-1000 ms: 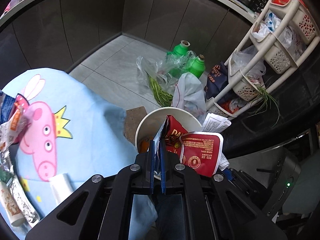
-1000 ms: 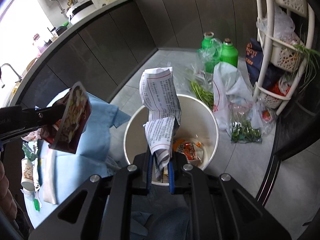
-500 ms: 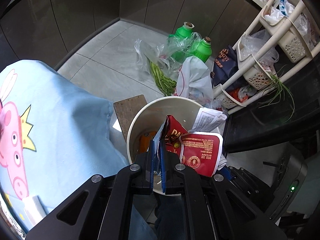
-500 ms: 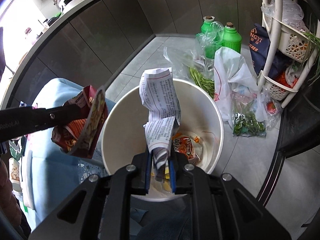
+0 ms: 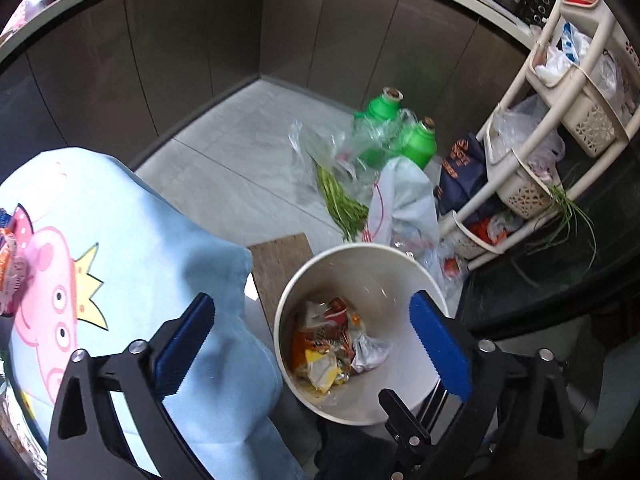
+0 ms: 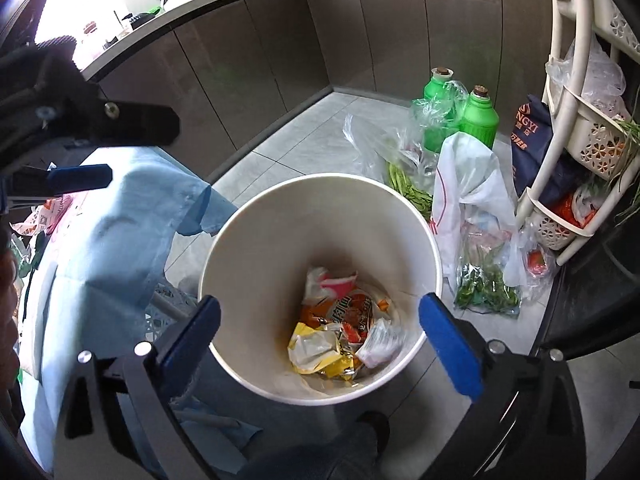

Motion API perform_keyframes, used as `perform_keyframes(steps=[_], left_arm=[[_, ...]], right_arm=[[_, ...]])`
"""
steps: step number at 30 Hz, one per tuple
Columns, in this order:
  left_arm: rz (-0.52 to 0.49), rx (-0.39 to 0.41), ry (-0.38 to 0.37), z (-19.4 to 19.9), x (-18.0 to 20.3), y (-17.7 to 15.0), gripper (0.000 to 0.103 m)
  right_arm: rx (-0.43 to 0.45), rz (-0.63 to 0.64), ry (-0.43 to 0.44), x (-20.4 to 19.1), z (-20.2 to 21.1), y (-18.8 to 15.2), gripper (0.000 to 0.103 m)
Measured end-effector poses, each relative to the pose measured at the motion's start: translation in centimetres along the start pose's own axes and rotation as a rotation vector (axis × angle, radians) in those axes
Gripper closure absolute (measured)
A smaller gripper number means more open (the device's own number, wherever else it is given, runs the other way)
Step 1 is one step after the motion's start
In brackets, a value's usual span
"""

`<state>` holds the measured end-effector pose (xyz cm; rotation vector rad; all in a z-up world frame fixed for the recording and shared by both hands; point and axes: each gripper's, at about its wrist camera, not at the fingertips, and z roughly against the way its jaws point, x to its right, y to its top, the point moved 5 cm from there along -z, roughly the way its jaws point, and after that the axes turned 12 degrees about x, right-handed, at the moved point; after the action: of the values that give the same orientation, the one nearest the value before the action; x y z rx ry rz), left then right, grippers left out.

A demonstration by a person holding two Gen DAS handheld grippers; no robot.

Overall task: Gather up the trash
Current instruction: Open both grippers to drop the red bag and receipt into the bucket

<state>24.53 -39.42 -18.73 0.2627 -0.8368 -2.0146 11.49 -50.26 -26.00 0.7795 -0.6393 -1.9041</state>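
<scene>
A white round trash bin [image 6: 256,232] stands on the floor; it also shows in the left wrist view [image 5: 360,264]. Crumpled snack wrappers [image 6: 340,332] lie at its bottom, also seen in the left wrist view [image 5: 328,340]. My right gripper [image 6: 320,316] is open and empty, right above the bin. My left gripper [image 5: 312,320] is open and empty, over the bin's left rim; it also shows in the right wrist view [image 6: 80,176] at the left edge. More wrappers [image 5: 12,256] lie on the blue cloth.
A table with a blue cartoon-pig cloth [image 5: 120,248] is left of the bin. Two green bottles [image 6: 460,112], plastic bags with vegetables [image 6: 472,216] and a white basket rack [image 6: 576,144] stand behind and right of the bin. A brown board [image 5: 280,264] lies on the floor.
Both grippers have opened. The red packet and the printed paper have left the fingers and lie in the bin. The left gripper has drawn back left.
</scene>
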Motion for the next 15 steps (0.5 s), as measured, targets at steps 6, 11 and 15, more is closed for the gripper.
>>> perform_keyframes(steps=[6, 11, 15], left_arm=[[-0.014, -0.003, 0.013, 0.4, 0.0, 0.2, 0.009], [-0.005, -0.001, 0.008, 1.1, -0.3, 0.3, 0.009], [0.001, 0.005, 0.004, 2.0, -0.5, 0.4, 0.009]], right_arm=[[-0.001, -0.004, -0.007, -0.3, 0.6, 0.2, 0.004], [0.007, -0.001, -0.007, -0.7, 1.1, 0.4, 0.004], [0.019, 0.005, -0.003, -1.2, 1.6, 0.9, 0.004]])
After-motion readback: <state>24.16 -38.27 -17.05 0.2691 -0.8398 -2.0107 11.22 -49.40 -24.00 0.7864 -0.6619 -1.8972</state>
